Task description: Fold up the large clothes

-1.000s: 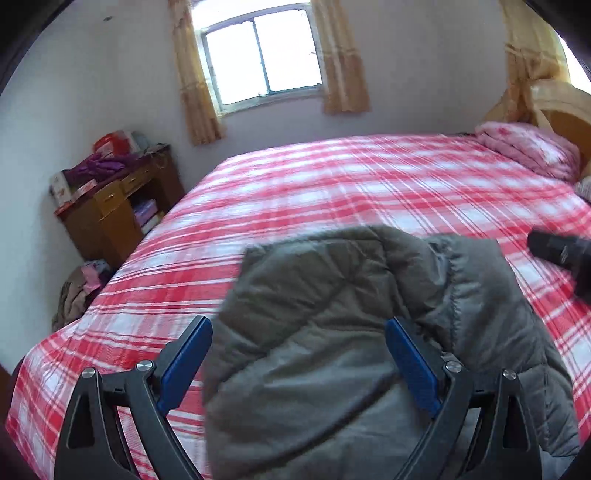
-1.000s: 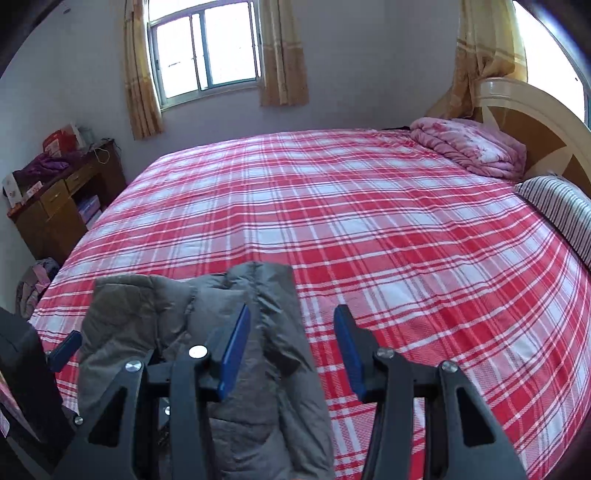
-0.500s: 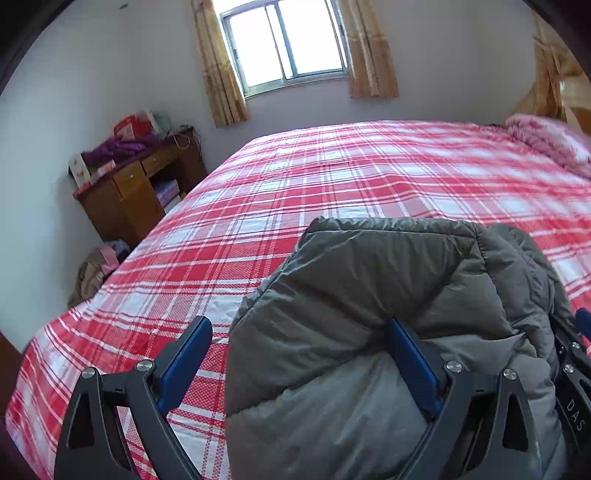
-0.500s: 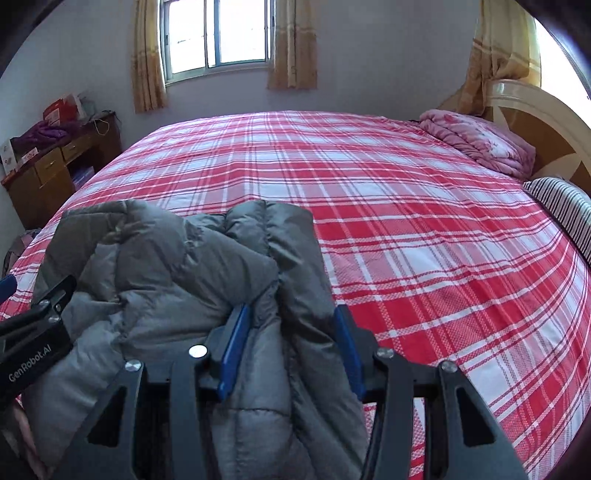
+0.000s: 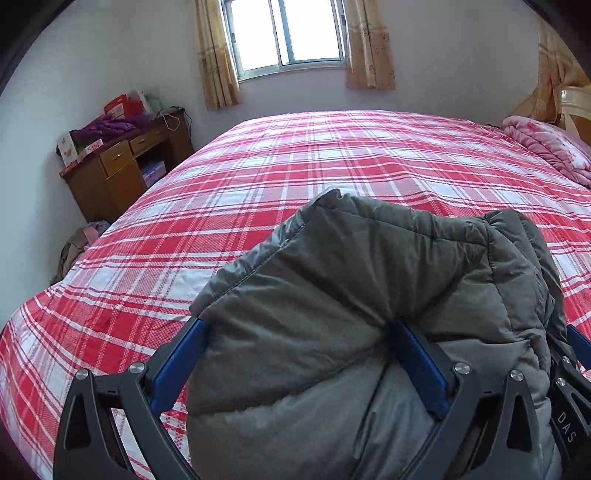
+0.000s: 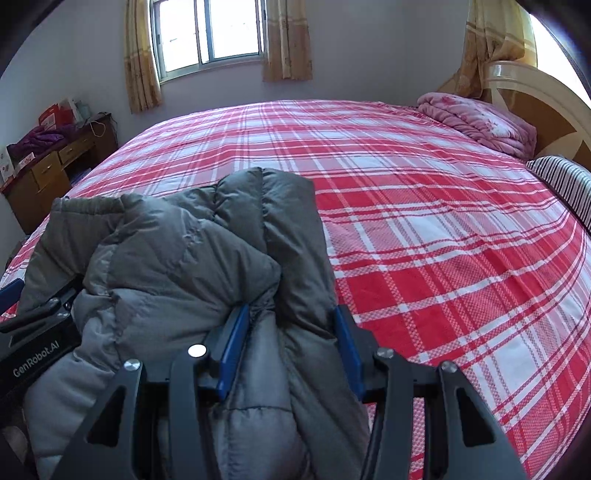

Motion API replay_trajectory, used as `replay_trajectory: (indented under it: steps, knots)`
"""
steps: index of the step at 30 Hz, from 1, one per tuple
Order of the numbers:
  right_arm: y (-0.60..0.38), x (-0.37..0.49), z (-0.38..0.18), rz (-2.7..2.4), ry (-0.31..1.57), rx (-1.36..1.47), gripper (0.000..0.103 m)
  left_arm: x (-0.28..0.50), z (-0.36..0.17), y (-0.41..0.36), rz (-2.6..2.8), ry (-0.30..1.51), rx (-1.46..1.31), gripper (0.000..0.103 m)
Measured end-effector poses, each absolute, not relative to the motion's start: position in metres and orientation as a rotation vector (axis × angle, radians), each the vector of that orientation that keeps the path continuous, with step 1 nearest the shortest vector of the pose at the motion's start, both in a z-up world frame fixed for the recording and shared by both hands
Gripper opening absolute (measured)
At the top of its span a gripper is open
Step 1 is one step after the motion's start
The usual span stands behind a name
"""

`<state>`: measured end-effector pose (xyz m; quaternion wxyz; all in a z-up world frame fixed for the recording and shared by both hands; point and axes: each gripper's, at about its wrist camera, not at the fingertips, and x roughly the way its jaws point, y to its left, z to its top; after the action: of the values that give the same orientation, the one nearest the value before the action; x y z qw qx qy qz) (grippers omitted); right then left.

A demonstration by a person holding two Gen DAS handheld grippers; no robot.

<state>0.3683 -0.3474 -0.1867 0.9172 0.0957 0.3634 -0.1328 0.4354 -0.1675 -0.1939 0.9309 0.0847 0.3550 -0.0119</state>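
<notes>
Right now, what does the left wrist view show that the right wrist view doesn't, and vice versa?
Left wrist only: a heap of clothes on the floor beside the wooden desk.

Right wrist only: the striped pillow and most of the headboard.

Both: the gray puffy jacket between the blades of the left claw and the right claw, the red plaid bed, the window, and the pink quilt.

One grey padded jacket (image 5: pixel 369 295), two grippers, one bed (image 5: pixel 295 166), one window (image 5: pixel 291 33)

Bunched grey puffer jacket (image 5: pixel 351 295) above bed
</notes>
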Motion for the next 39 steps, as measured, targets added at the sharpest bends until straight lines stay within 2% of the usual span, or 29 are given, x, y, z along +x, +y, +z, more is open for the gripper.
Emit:
replay_trajectory:
  steps: [30,39]
  knots:
    - [-0.351,0.377,-0.202,-0.251,0.828,0.240,0.056,0.445,-0.207,-0.170,-0.028,0.786,0.184,0.102]
    - [-0.356,0.380,-0.206,-0.230,0.833,0.267,0.059,0.440,-0.194,-0.155,-0.105,0.830,0.141,0.102]
